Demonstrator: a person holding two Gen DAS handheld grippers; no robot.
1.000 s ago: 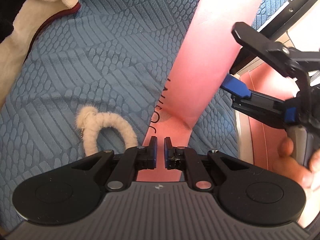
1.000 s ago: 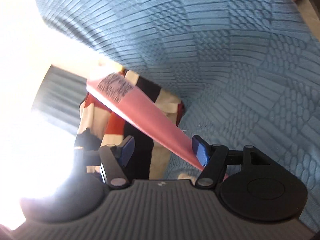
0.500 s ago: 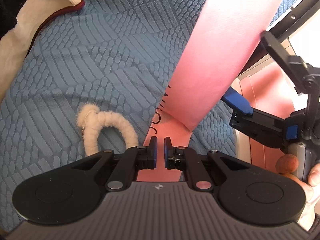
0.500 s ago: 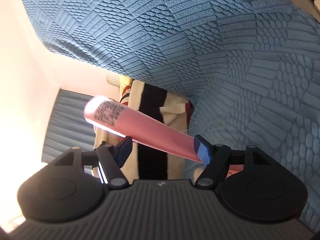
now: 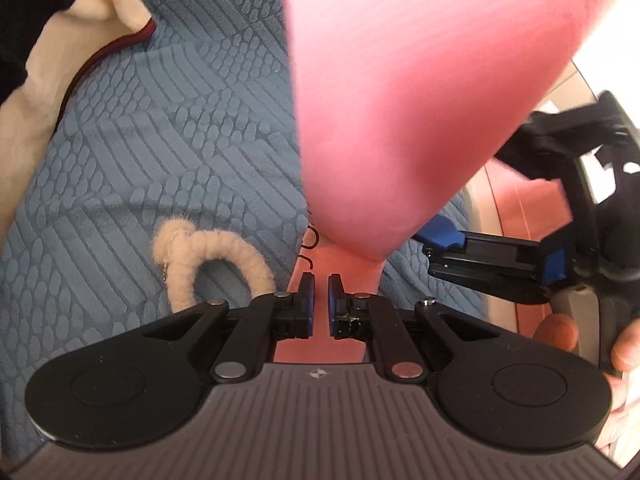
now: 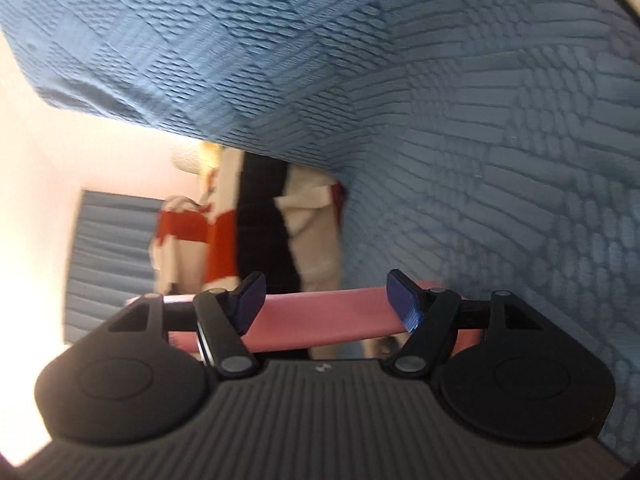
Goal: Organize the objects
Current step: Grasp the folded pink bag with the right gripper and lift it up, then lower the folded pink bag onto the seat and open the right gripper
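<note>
A pink paper bag (image 5: 400,100) lies on the blue quilted bedspread (image 5: 160,140), its long flap lifted and filling the upper middle of the left wrist view. My left gripper (image 5: 319,292) is shut on the bag's lower end, near dark printed letters. My right gripper (image 5: 480,192) comes in from the right with its jaws wide, one blue pad under the flap. In the right wrist view the pink flap (image 6: 328,316) lies across between the fingers of my right gripper (image 6: 326,296) and touches the right-hand pad (image 6: 404,308).
A fuzzy beige loop (image 5: 216,248) lies on the bedspread just left of my left fingers. A cream, black and red blanket (image 5: 60,60) is bunched at the upper left, the same blanket (image 6: 280,232) ahead in the right view. A person's fingers (image 5: 560,332) hold the right gripper's handle.
The pink flap has swung closer to the left camera and fills more of its view. In the right view it has turned from slanting to lying level across the jaws. The left gripper stayed put.
</note>
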